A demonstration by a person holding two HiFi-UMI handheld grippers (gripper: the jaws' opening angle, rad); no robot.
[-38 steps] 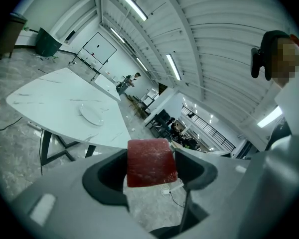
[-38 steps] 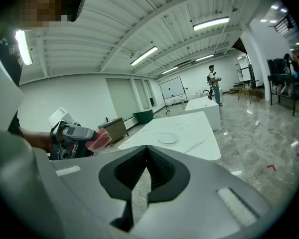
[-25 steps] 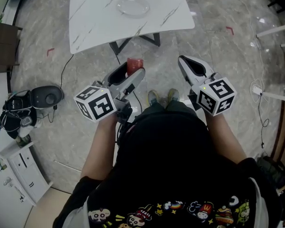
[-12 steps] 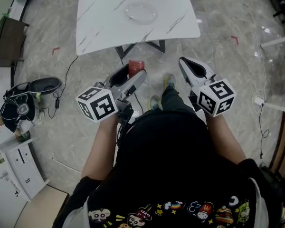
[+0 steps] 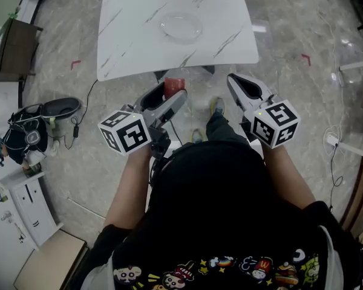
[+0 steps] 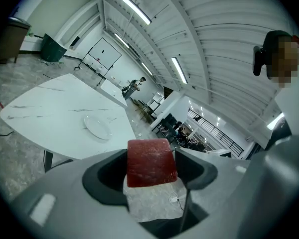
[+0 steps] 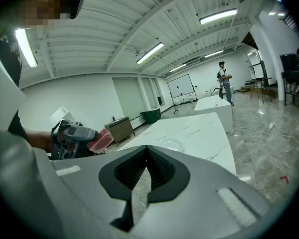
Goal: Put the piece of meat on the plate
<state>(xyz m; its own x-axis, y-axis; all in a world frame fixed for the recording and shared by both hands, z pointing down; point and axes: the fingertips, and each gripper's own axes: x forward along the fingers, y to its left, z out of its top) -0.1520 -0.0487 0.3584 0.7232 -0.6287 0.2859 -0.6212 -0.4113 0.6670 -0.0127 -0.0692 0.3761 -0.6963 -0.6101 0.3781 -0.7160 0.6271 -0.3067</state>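
Observation:
A red block of meat point(image 5: 173, 83) is clamped between the jaws of my left gripper point(image 5: 169, 92), held in the air just short of the table's near edge. From the left gripper view the meat point(image 6: 150, 162) fills the gap between the dark pads. A clear glass plate point(image 5: 181, 26) lies on the white marble table point(image 5: 133, 35), ahead of both grippers; it shows too as a pale plate point(image 6: 98, 127) and as a small plate point(image 7: 172, 144). My right gripper point(image 5: 241, 84) hovers to the right at the same height, jaws pressed together and holding nothing.
A dark floor device with cables point(image 5: 45, 110) sits at the left beside a white cabinet point(image 5: 18, 207). A brown chair point(image 5: 9, 47) stands left of the table. The floor is grey marble with a red tape mark point(image 5: 305, 58). A person point(image 7: 224, 81) stands far off.
The table and plate have drawn nearer in the head view as I moved forward. Both grippers keep their pose, the left still clamped on the meat.

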